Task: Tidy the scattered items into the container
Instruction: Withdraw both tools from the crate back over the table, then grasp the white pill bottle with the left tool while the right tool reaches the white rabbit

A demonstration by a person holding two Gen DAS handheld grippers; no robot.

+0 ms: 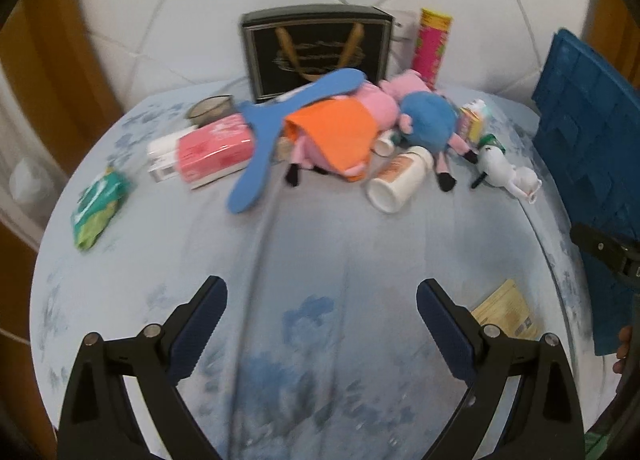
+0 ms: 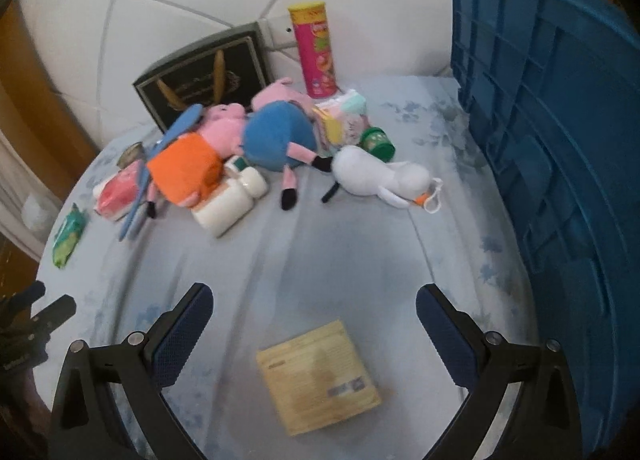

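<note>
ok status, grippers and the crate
Left gripper open, empty. Right gripper open over yellow packet, not gripping. Blue crate at right; toys piled behind, nothing blocking.

bed sheet [image 2: 320,260]: soft matt cloth, creased | crate [image 2: 560,140] at 3 o'clock: hard ribbed plastic, dull sheen | pig toys [image 2: 224,128] at 11 o'clock: fuzzy plush | white bottle [image 1: 400,176]: smooth glossy plastic | yellow packet [image 2: 316,376] at 6 o'clock: matt paper

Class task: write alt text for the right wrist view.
The open right gripper hovers over a flat yellow packet on a pale blue bedsheet. Beyond lie plush pigs, a white duck toy and a crisps tube; a blue crate stands right.
</note>
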